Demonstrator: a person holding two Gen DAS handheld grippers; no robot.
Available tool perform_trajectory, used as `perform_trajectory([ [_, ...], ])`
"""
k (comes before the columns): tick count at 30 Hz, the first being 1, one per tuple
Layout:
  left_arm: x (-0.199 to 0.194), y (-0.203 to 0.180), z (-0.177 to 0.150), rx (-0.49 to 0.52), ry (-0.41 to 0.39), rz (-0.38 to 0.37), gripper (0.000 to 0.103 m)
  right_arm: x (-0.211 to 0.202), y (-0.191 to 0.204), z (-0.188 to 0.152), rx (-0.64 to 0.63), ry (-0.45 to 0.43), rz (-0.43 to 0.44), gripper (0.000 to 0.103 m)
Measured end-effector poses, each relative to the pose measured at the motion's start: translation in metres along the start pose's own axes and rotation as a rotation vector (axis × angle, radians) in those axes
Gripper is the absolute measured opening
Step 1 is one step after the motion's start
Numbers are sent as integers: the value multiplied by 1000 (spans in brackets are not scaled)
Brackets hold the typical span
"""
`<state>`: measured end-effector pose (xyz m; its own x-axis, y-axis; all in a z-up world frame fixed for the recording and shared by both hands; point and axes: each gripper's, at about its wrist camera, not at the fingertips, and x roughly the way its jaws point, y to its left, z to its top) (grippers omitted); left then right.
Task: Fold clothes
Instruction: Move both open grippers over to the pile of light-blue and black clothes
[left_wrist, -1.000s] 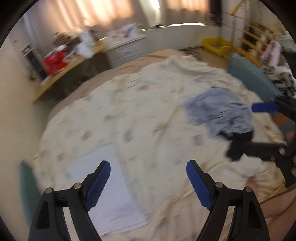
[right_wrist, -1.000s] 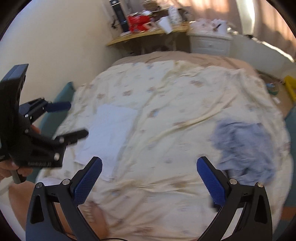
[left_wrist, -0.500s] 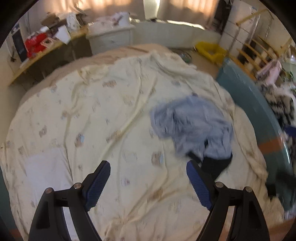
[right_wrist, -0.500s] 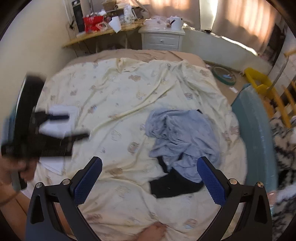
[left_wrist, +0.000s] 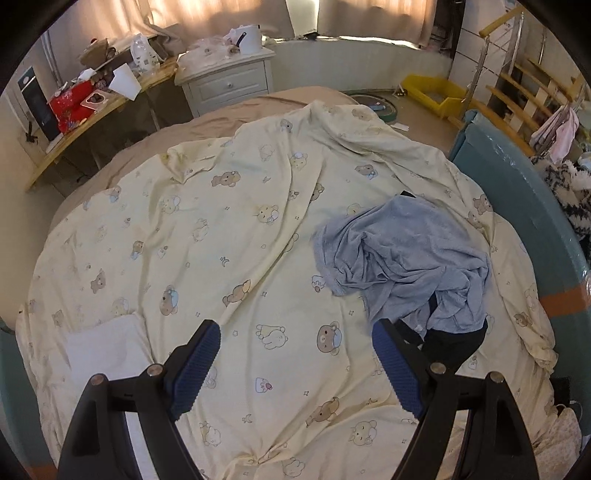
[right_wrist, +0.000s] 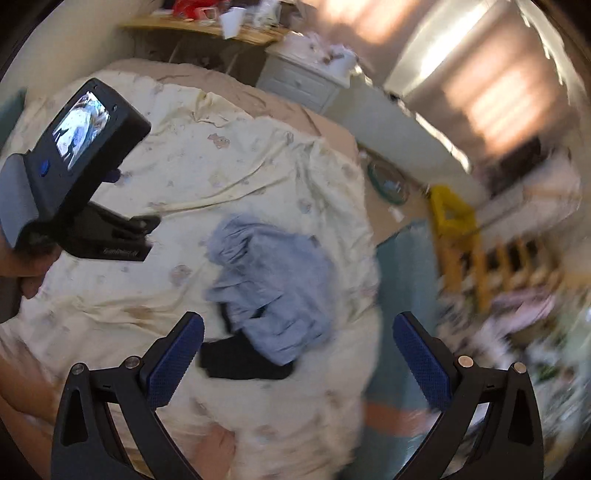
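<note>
On the bed's right half, crumpled blue garment (left_wrist: 402, 254) over black garment (left_wrist: 458, 338) near the teal bed edge (left_wrist: 517, 206), bear-print quilt (left_wrist: 221, 236) bare leftward, left gripper (left_wrist: 295, 369) and right gripper (right_wrist: 299, 362) both spread wide, holding nothing.

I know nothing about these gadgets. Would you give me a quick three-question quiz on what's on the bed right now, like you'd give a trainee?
1. True or false: the left gripper is clamped on the blue garment.
2. What lies partly under the blue garment, at its near edge?
A. a black garment
B. a red box
C. a yellow bin
3. Fill in: the folded white cloth lies on the bear-print ______.

Key:
1. False; its jaws stand wide apart with nothing between them.
2. A, the black garment.
3. Sheet.
</note>
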<state>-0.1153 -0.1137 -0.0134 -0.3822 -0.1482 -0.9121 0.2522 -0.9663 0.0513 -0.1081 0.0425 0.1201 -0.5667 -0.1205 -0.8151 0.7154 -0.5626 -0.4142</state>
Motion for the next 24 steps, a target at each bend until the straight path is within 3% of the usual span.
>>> perform_trajectory([
  [4, 0, -13, -9, 43, -9, -3, 85, 18, -9, -10, 51, -68, 54, 103],
  [7, 7, -30, -15, 130, -7, 15, 85, 57, -13, -18, 34, -33, 32, 103],
  [9, 14, -33, -15, 126, -3, -4, 85, 84, -16, -23, 22, -8, 16, 103],
  [13, 38, -38, -12, 116, -8, -42, 85, 130, -37, -33, 47, 31, 62, 103],
  [17, 69, -58, -5, 204, -15, -61, 85, 161, -41, -55, 31, 48, 116, 102],
  [21, 95, -79, 3, 253, -6, -110, 85, 179, -53, -80, 23, -23, 192, 102],
  [24, 119, -92, -1, 271, 21, -138, 85, 203, -80, -110, 178, -93, 306, 102],
])
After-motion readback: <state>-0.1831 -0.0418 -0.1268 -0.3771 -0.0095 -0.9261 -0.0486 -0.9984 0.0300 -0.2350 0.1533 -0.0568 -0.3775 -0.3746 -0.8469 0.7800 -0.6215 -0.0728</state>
